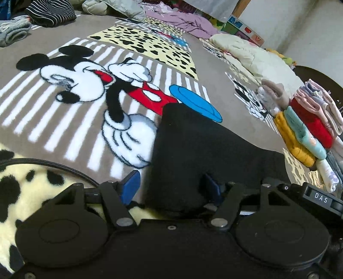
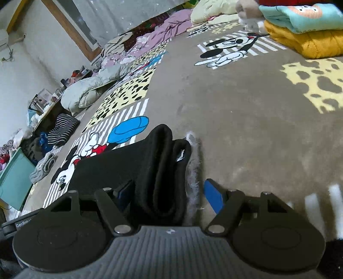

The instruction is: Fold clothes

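A folded black garment (image 1: 193, 148) lies on the Mickey Mouse blanket (image 1: 64, 120). In the left wrist view my left gripper (image 1: 171, 186) has its blue fingers (image 1: 130, 186) spread wide, and the garment's near end sits between them. In the right wrist view the same black garment (image 2: 158, 171), folded in layers with a grey fuzzy edge, sits between the spread blue fingers (image 2: 212, 197) of my right gripper (image 2: 167, 195). The fingers stand apart from the cloth on the right side. Neither gripper pinches the cloth.
A stack of folded clothes (image 1: 308, 126) in yellow, teal, red and pink stands at the right; it also shows in the right wrist view (image 2: 304, 28). Unfolded striped and grey clothes (image 1: 49, 12) and quilts (image 1: 188, 23) lie at the far side. A teal bin (image 2: 12, 182) stands at the left.
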Demonstrator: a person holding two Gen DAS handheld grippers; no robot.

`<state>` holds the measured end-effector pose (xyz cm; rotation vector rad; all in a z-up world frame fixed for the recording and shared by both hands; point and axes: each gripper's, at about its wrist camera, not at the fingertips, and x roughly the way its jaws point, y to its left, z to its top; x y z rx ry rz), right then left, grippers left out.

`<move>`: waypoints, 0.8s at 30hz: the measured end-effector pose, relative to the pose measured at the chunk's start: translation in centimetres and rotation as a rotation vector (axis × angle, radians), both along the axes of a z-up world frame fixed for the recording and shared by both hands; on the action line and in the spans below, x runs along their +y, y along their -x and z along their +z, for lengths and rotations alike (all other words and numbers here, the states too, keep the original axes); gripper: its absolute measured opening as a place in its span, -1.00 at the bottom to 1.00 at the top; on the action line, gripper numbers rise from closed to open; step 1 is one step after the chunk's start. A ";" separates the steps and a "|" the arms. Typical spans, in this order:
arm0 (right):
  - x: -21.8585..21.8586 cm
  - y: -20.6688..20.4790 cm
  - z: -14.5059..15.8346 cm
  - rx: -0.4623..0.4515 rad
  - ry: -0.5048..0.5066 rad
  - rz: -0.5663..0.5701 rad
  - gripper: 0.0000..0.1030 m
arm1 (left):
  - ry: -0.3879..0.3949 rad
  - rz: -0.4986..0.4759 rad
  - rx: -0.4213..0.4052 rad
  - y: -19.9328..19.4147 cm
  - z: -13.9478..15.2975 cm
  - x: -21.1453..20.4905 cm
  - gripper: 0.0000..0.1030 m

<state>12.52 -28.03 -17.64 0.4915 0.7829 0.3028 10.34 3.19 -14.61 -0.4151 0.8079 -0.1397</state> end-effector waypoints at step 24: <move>-12.5 2.0 11.3 -0.299 -0.250 -0.059 -0.30 | 0.444 -0.233 -0.178 -6.5 13.4 -10.6 -0.44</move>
